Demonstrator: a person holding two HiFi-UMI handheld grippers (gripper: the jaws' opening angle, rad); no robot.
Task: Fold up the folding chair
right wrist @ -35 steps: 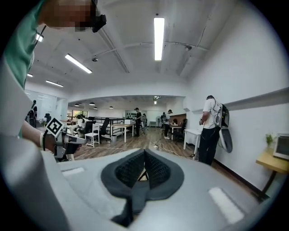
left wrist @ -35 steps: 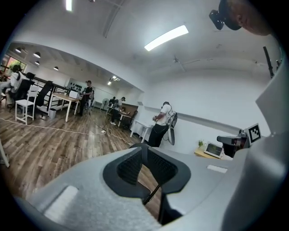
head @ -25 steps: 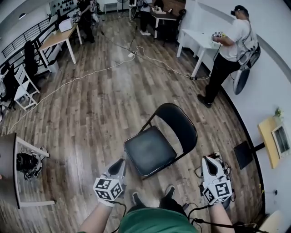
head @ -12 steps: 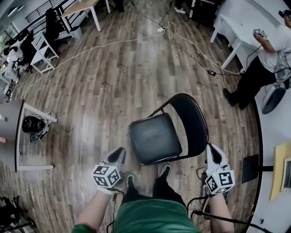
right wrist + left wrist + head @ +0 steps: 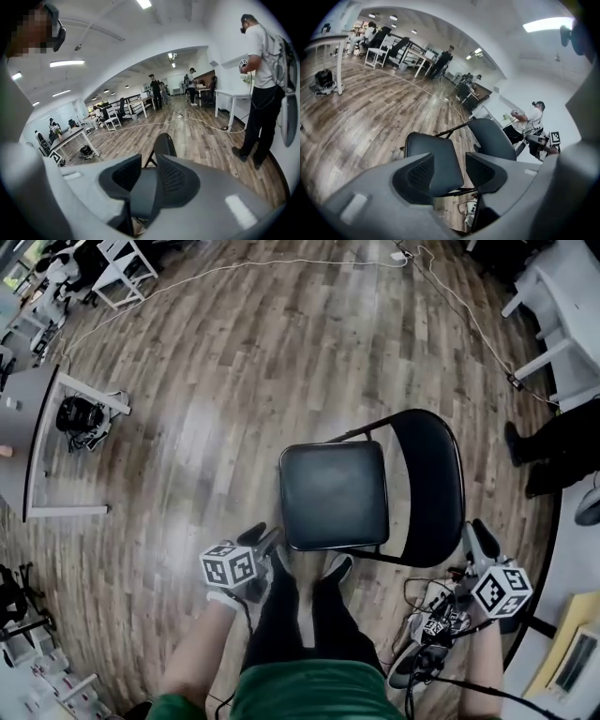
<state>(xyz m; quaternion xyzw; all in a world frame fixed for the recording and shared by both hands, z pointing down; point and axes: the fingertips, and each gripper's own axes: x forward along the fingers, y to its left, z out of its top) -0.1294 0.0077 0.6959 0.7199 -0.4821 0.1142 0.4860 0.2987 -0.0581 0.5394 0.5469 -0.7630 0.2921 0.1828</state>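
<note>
1. Left hand-held gripper (image 5: 261, 540) hovers with jaws apart and empty; the unfolded folding chair (image 5: 412, 549) stands just to its right on the floor (image 5: 206, 390).
2. Best, I judge: catch the seat (image 5: 333, 493) squarely at its front edge and tip it toward the backrest (image 5: 427, 486).
3. Right hand-held gripper (image 5: 478, 538), jaws also parted and empty, sits just beside the backrest; steady the frame there.
4. Legs and hinges are mostly hidden under the seat.

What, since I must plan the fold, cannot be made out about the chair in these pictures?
Chair legs and hinge: in the head view, mostly hidden beneath the seat and backrest.
Seat's near edge: in the left gripper view, covered by the left hand-held gripper.
Most of the seat: in the right gripper view, behind the right hand-held gripper; only the backrest's top shows.
</note>
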